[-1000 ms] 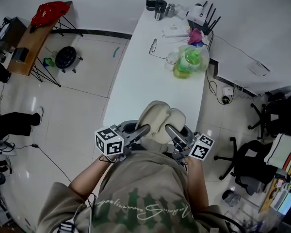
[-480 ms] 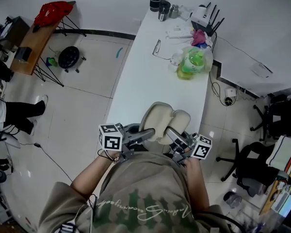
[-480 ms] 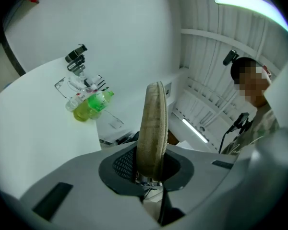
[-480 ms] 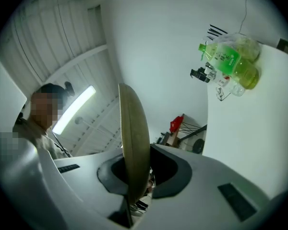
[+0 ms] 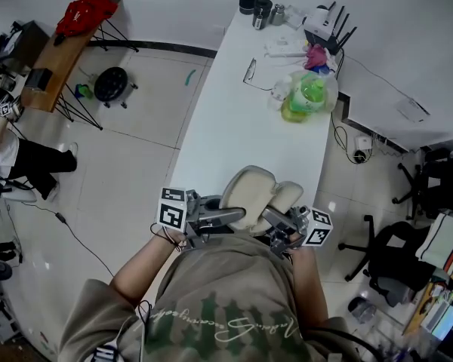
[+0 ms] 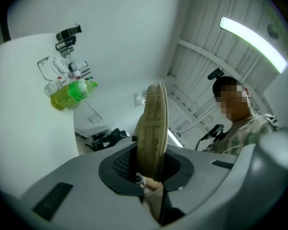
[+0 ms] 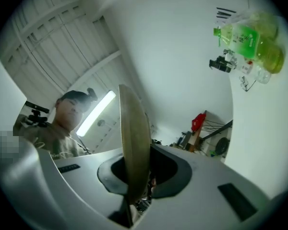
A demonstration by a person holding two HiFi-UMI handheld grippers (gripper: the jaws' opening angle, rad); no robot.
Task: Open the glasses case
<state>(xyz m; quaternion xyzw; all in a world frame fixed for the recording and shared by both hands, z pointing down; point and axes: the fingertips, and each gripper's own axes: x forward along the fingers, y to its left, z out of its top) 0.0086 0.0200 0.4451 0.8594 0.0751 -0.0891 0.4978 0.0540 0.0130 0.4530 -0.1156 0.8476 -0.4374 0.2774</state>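
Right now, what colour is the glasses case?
Beige, a pale cream-tan all over. The glasses case shows best in the head view.

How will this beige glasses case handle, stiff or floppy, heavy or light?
Probably stiff: both halves of the glasses case keep their domed shape while spread open. Likely light, since each half looks like a thin shell edge-on. Its woven-looking cover probably isn't slippery.

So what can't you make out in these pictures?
- Inside the case: too small in the head view; each gripper view shows a half edge-on.
- The glasses: head view, too small for detail.
- The items at the table's far end: head view, too small to name.
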